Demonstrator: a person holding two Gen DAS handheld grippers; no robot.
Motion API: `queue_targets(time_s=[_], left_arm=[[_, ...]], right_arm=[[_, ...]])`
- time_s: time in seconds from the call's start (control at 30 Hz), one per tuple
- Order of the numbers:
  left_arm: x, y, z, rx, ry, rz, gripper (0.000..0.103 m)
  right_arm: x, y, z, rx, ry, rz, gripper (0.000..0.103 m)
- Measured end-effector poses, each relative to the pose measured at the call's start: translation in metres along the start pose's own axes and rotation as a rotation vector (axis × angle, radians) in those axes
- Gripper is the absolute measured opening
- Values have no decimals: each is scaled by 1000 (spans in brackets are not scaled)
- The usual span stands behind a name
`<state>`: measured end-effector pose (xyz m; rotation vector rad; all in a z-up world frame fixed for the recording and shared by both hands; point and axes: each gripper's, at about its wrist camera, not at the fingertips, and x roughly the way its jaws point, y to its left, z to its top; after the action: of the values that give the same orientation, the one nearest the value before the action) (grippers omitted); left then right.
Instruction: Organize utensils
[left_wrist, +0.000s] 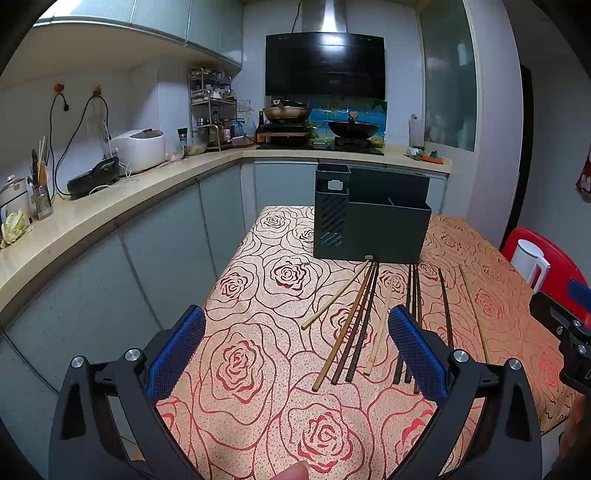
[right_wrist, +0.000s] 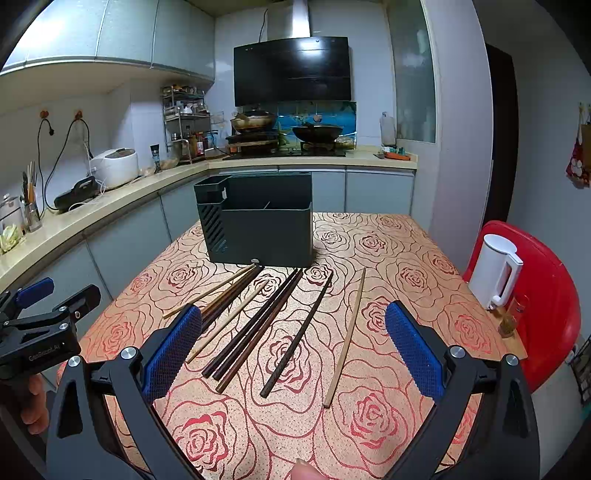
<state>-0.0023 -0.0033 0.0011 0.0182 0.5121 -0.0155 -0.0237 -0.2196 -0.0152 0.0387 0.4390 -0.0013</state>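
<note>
Both the left gripper (left_wrist: 296, 332) and right gripper (right_wrist: 288, 330) hovered with blue-padded fingers (right_wrist: 171, 350) spread wide, empty. Loose wooden chopsticks (right_wrist: 258, 325) lay mid-bench on the rose-patterned bench (right_wrist: 388, 251), before the dark plastic utensil holder (right_wrist: 258, 229).

— On the right? White kettle (right_wrist: 493, 271) on a red chair (right_wrist: 546, 295), near the rose-patterned desk (right_wrist: 369, 406).
— And far back? Black range hood (right_wrist: 291, 70) over two woks (right_wrist: 317, 132); white rice cooker (right_wrist: 114, 167) on the left counter (right_wrist: 110, 203).
</note>
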Motion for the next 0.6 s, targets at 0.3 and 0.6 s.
queue_targets(time_s=[0.3, 0.6], left_arm=[[-2, -1, 0, 5, 0, -4, 96], [-3, -1, -1, 2, 0, -5, 96]], right_arm=[[-1, -1, 1, 2, -3, -2, 96], [-1, 0, 0, 3, -4, -3, 96]])
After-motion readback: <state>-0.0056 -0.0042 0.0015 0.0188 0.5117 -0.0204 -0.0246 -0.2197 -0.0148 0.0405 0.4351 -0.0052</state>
